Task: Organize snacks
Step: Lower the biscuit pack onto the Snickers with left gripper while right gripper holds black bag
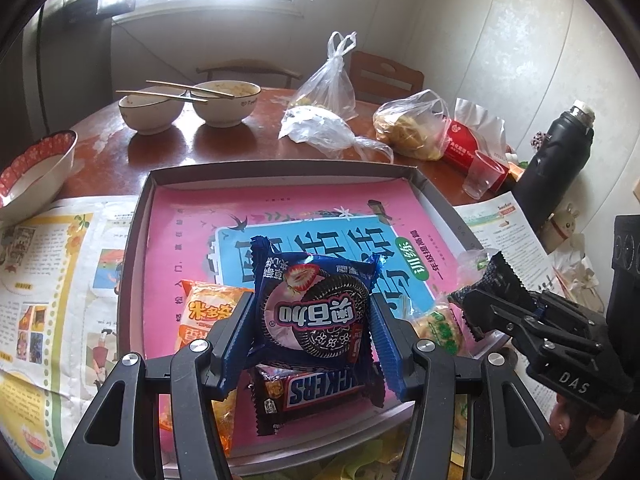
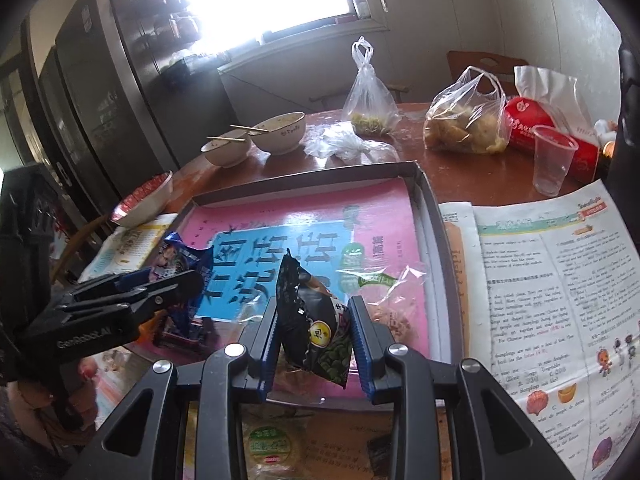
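My left gripper (image 1: 312, 312) is shut on a blue Oreo packet (image 1: 316, 312) and holds it above the shallow grey box (image 1: 280, 168) lined with a pink booklet. Under it lie a Snickers bar (image 1: 312, 392) and an orange snack packet (image 1: 204, 312). My right gripper (image 2: 314, 328) is shut on a black snack packet (image 2: 316, 328) over the box's near right part; it also shows in the left wrist view (image 1: 492, 304). A clear-wrapped pastry (image 1: 440, 328) lies in the box. The left gripper with the Oreo packet (image 2: 180, 264) shows in the right wrist view.
Two bowls with chopsticks (image 1: 188, 108), a red-rimmed bowl (image 1: 36, 168), plastic food bags (image 1: 412, 128), a plastic cup (image 2: 554, 160), a red tissue pack (image 2: 536, 120) and a black flask (image 1: 556, 160) stand on the round wooden table. Newspapers (image 2: 540, 280) flank the box.
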Demonstrator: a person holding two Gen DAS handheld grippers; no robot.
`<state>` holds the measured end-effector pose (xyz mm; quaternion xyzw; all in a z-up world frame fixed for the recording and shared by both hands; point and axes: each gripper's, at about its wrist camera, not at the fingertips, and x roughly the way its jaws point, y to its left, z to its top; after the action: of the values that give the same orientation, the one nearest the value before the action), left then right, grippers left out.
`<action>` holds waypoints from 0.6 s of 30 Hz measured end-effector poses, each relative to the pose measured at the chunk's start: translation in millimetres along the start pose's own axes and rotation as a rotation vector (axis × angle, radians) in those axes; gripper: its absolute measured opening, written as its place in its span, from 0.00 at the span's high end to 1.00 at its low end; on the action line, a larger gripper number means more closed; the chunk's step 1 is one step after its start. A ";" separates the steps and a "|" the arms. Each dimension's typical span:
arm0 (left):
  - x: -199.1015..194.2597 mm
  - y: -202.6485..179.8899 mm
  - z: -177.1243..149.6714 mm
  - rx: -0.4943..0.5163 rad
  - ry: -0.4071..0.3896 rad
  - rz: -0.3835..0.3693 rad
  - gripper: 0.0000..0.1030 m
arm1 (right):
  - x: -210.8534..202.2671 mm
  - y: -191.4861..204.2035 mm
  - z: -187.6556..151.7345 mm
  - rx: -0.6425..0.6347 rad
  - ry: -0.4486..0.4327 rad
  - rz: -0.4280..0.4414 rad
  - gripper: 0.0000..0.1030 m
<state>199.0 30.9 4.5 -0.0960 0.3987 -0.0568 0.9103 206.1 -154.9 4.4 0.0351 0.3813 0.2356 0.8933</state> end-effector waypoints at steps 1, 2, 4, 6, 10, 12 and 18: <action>0.8 -0.5 0.1 0.003 0.001 0.000 0.44 | 1.4 0.6 -0.5 -0.007 0.000 -0.016 0.68; 1.7 -0.7 0.4 0.003 0.003 0.001 0.44 | 2.2 0.4 -0.9 -0.010 0.000 -0.023 0.68; 3.0 -1.0 0.7 0.004 0.006 0.000 0.44 | 4.2 0.2 -2.1 -0.011 0.002 -0.032 0.68; 5.0 -1.0 1.3 0.006 0.009 0.001 0.44 | 6.5 1.0 -3.6 -0.016 0.006 -0.039 0.68; 8.5 -2.7 2.1 0.008 0.017 0.003 0.44 | 7.7 2.2 -5.4 -0.027 0.003 -0.056 0.68; 10.2 -4.2 3.1 0.013 0.020 0.003 0.44 | 7.4 3.2 -6.0 -0.034 0.000 -0.066 0.68; 17.2 -11.0 7.9 0.035 0.036 0.002 0.44 | 5.8 7.0 -8.2 -0.051 -0.003 -0.089 0.68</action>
<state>216.2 18.1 -0.1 -0.0787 0.4142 -0.0647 0.9045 201.1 -147.1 -3.5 -0.0044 0.3751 0.2054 0.9039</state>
